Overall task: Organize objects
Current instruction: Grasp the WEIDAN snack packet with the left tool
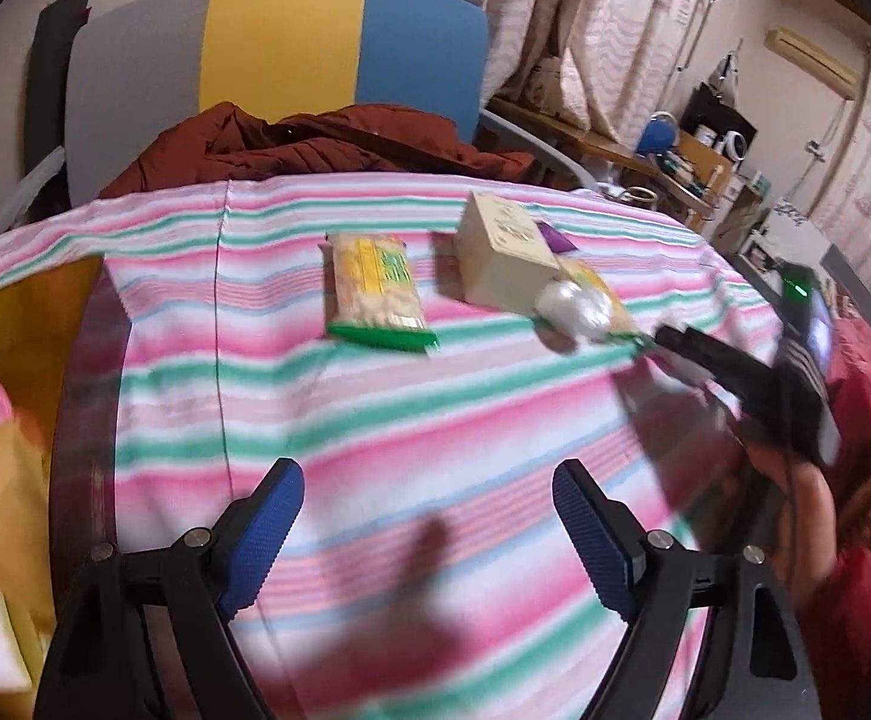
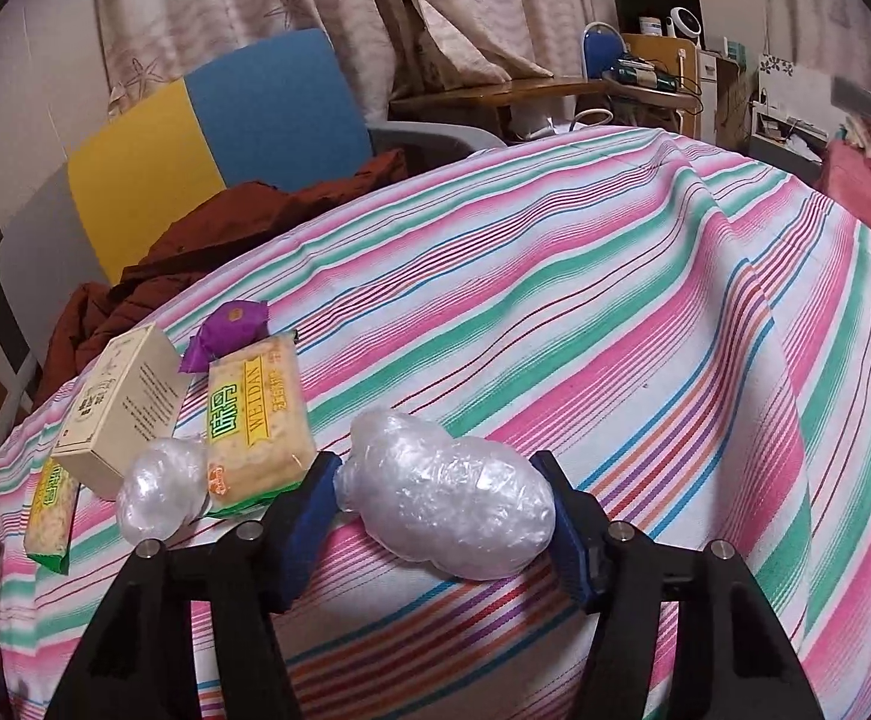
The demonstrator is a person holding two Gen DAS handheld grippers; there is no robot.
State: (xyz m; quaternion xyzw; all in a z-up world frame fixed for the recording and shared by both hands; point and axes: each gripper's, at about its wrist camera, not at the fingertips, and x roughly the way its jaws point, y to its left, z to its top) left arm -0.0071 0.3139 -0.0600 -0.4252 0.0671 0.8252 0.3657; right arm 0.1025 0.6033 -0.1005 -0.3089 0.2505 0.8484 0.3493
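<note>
Large plastic-wrapped bundle lies on the striped worktop at lower centre of the right wrist view, right gripper clamped on it, a blue pad touching each end. To its left in frame: smaller wrapped bundle touching a cracker pack, then a cream box, purple candy above, second cracker pack at far left. Left gripper hangs released over bare cloth at the bottom of the left wrist view, nothing between its pads.
</note>
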